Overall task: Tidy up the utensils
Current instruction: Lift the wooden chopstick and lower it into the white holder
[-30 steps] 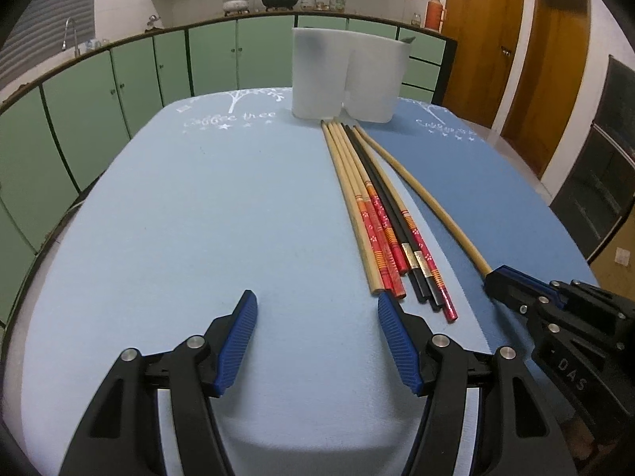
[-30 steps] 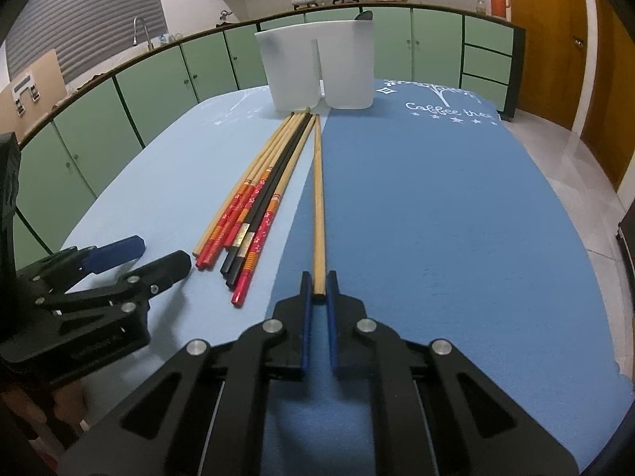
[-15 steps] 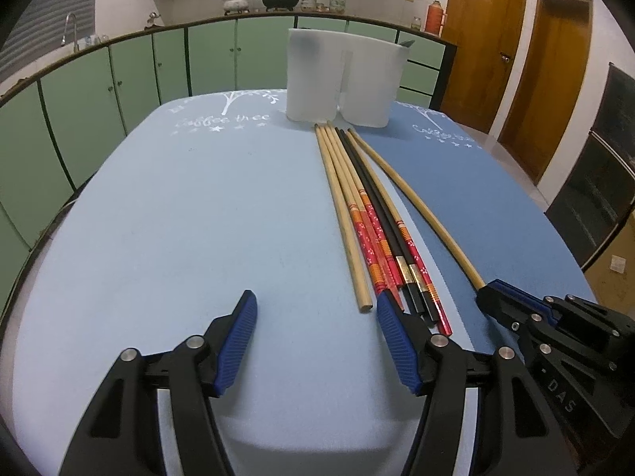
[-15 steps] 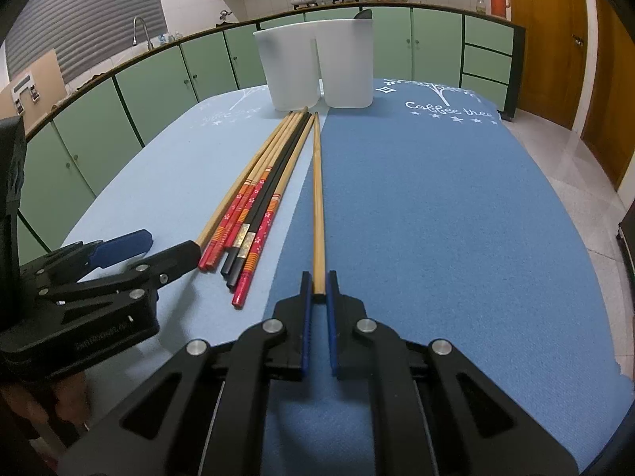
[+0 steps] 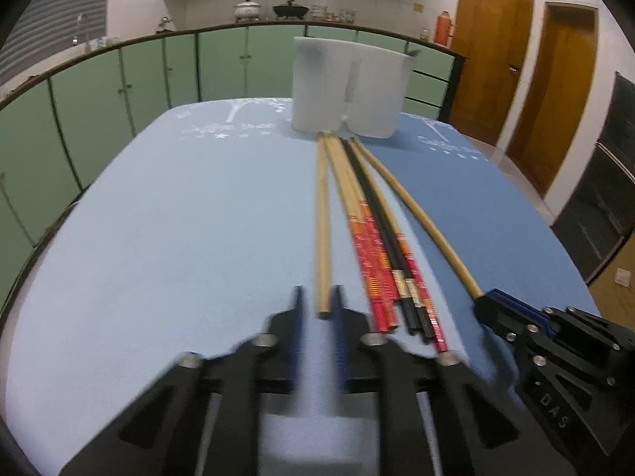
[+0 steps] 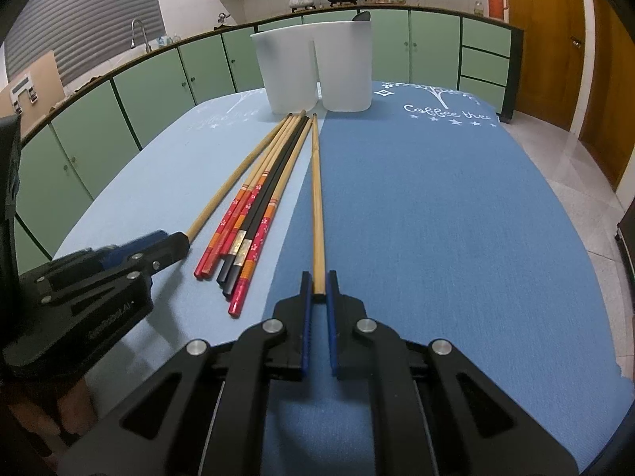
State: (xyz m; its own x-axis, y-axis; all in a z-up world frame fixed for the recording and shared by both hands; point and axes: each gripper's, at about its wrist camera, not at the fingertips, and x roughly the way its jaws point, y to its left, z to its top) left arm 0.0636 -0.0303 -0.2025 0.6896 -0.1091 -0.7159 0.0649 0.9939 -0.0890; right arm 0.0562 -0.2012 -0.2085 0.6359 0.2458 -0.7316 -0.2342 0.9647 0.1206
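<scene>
Two grippers rest low over the blue worktop (image 6: 456, 206), each on the near end of a plain wooden chopstick. The left gripper (image 5: 316, 313) has just been closing, its blue pads now nearly together with the end of the left chopstick (image 5: 323, 230) between them; motion blur hides whether they actually press on it. The right gripper (image 6: 318, 287) is clamped on the end of the right chopstick (image 6: 316, 198). Both sticks point away toward the white holder (image 6: 313, 67) at the far end of the worktop, their tips just short of its base. Between them lies the bundle of red and black chopsticks (image 6: 254, 218), also aimed at the holder, near but apart from both grippers.
</scene>
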